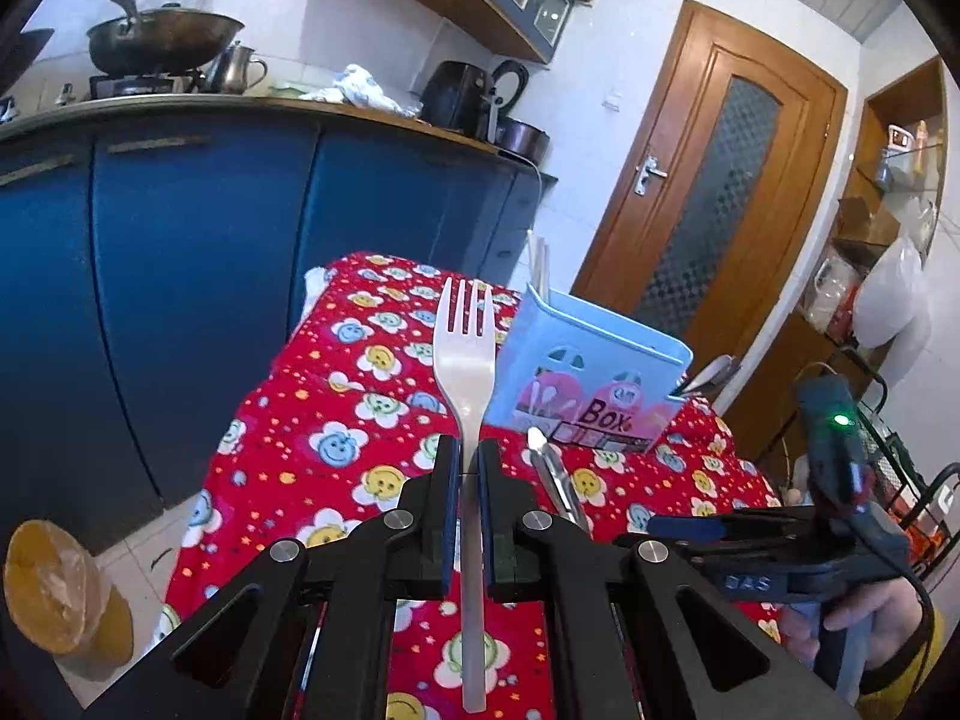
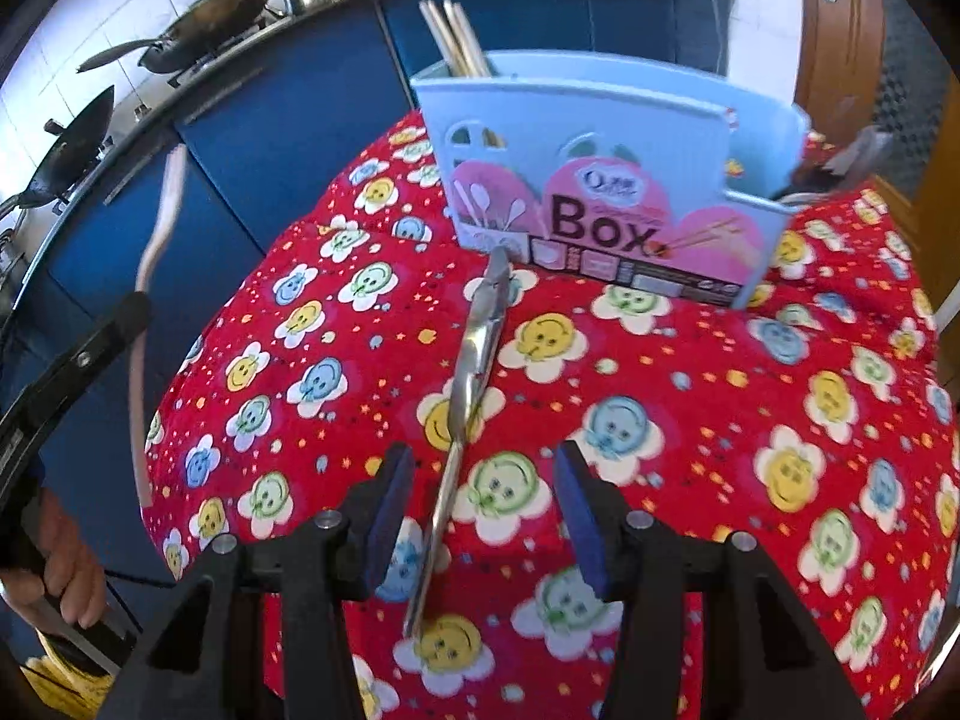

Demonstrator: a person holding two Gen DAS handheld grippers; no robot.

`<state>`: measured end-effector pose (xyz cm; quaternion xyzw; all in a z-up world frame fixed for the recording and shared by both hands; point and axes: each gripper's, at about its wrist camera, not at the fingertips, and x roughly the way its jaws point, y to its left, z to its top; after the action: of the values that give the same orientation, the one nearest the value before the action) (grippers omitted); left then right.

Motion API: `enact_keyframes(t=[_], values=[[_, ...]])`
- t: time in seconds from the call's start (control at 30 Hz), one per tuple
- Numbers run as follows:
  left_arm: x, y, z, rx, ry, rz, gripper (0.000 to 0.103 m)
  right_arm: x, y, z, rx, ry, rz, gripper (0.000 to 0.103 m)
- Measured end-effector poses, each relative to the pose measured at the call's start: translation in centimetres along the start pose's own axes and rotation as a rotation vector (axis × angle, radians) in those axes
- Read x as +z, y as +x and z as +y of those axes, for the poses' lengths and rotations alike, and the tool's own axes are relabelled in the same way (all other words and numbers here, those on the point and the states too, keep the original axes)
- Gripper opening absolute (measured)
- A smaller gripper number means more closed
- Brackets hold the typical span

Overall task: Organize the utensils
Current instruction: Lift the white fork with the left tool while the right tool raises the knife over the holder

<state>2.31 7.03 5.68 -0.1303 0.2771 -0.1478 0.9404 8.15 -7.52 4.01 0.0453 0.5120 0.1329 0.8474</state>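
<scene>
Here the left tongs point(image 1: 468, 468) pinch a smooth white fork point(image 1: 467, 372); the right tongs point(image 2: 483, 504) gape empty.

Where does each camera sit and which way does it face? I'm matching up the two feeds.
Left wrist: on the left gripper, looking along a fork clamped in its jaws toward the blue box, cupboards and door; the right gripper and its hand show at right.
Right wrist: on the right gripper, jaws open, looking down at a metal utensil on the red cloth before the box; the left gripper and hand show at left.
Shared: box, cloth, metal utensil, fork.
</scene>
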Motion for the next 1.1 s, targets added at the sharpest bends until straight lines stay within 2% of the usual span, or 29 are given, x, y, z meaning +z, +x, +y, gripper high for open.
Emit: enact_keyframes(t=[0.1, 0.33, 0.47, 0.6, 0.63, 0.67, 0.7, 0.9, 1.1], values=[[0.0, 0.2, 0.5, 0.006, -0.006, -0.007, 0.006, 1.1, 1.3, 0.1, -0.005, -0.001, 0.031, 0.046], [0.0, 0.8, 1.6, -0.006, -0.026, -0.019, 0.006, 3.8, 3.9, -0.7, -0.026, 0.024, 0.087, 0.043], [0.0, 0.9, 1.7, -0.008, -0.028, -0.018, 0.006, 4.6, 4.8, -1.0, -0.027, 0.033, 0.093, 0.026], [-0.1, 0.9, 1.5, -0.007, -0.022, -0.021, 0.006, 4.9, 5.1, -1.0, -0.014, 0.027, 0.094, 0.021], [-0.1, 1.0, 1.5, -0.007, -0.02, -0.022, 0.006, 4.9, 5.2, -1.0, -0.015, 0.021, 0.092, 0.017], [0.0, 1.0, 1.4, -0.008, -0.018, -0.021, 0.006, 4.9, 5.2, -0.9, -0.016, 0.017, 0.089, 0.009], [0.0, 1.0, 1.2, -0.009, -0.016, -0.021, 0.006, 4.8, 5.3, -0.9, -0.013, 0.015, 0.087, 0.008], [0.0, 0.9, 0.3, -0.025, -0.011, -0.026, 0.006, 3.8, 3.9, -1.3, 0.073, 0.049, 0.011, 0.002], [0.1, 0.5, -0.8, -0.058, -0.007, -0.047, 0.006, 1.6, -0.1, -1.6, 0.125, 0.073, -0.131, 0.002]])
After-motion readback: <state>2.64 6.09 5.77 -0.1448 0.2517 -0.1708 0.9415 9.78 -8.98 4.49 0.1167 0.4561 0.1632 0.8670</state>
